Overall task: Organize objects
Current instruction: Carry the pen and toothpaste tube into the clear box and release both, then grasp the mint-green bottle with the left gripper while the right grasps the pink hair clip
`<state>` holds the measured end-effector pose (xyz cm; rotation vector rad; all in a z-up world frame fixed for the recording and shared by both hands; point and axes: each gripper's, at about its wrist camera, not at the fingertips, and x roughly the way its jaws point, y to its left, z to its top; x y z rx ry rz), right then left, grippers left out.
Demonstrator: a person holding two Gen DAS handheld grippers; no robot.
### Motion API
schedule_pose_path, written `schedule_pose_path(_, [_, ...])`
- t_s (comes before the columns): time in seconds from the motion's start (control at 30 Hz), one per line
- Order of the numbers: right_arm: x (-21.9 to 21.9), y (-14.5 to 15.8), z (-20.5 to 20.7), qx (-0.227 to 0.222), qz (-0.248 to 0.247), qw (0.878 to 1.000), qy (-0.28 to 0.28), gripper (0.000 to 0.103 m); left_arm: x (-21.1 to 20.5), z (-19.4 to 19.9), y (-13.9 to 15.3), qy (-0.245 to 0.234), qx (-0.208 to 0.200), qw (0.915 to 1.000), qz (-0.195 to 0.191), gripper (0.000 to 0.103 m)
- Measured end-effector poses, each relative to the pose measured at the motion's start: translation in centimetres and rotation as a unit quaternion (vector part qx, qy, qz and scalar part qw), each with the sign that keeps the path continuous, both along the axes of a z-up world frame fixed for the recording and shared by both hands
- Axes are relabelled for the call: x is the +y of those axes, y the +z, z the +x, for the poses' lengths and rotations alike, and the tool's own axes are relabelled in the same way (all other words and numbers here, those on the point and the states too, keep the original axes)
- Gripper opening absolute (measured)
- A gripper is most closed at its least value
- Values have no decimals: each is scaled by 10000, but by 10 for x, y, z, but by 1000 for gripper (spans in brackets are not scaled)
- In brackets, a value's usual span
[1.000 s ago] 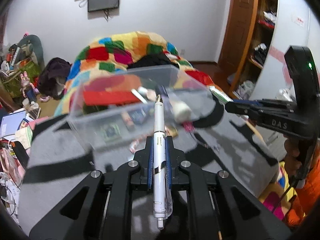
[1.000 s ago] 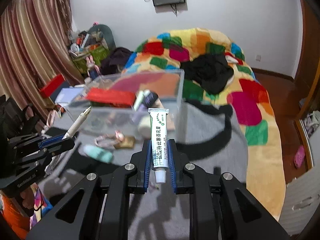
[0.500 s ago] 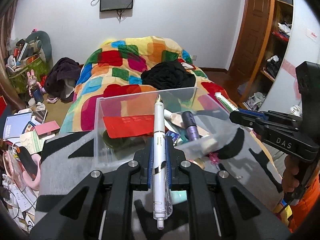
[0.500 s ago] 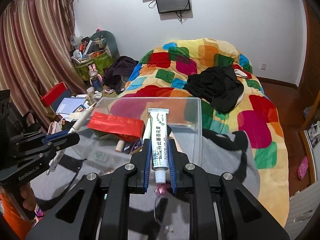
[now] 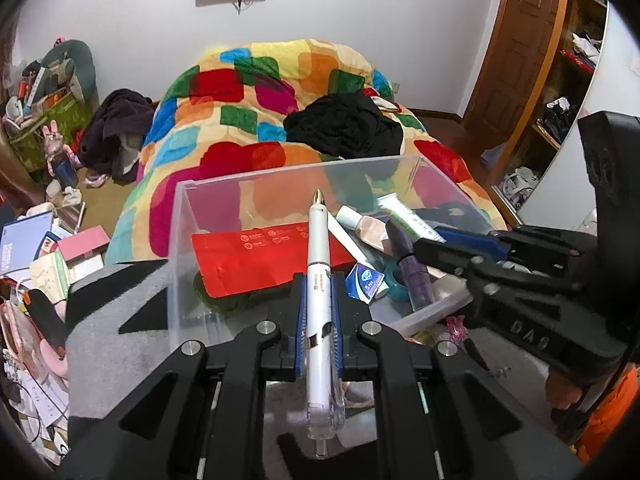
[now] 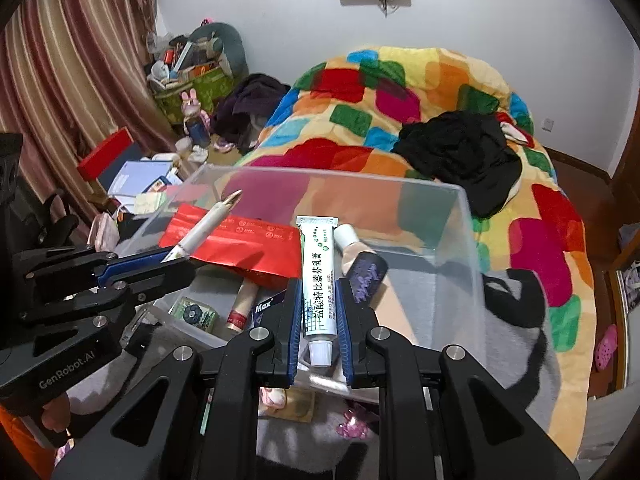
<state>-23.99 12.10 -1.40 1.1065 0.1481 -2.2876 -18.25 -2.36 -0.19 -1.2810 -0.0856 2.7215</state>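
Left gripper jaws are clamping a white pen, right gripper jaws are gripping an ointment tube, both hovering over the near rim of the clear bin, which is holding a red packet and bottles.

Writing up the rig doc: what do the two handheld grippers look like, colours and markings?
Both are matte black plastic with angular linkage arms, silver pivot screws and blue pads lining the jaws. The left gripper carries "GenRobot.AI" in pale lettering on its side; the right gripper shows "DAS". No cables are visible. An orange sleeve shows beneath the right one's handle.
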Motion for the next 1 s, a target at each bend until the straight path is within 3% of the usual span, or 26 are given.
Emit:
schedule_pose_path(0.2, [-8,-10,-2,-259,37,9995,170,15,2,-3,-3,-82,-129,9998,124,10])
schedule_pose_path(0.57, [12,12,14,-81,-128,9997,194,16,9,24,26,-184,316,9993,75,11])
schedule_pose_path(0.8, [37,25,36,129,-189,9996,179,20,20,48,29,-331,442,9985,-27,36])
schedule_pose_path(1.0, [56,18,52,133,-56,9998,162,29,31,62,5,-465,157,9987,-158,59])
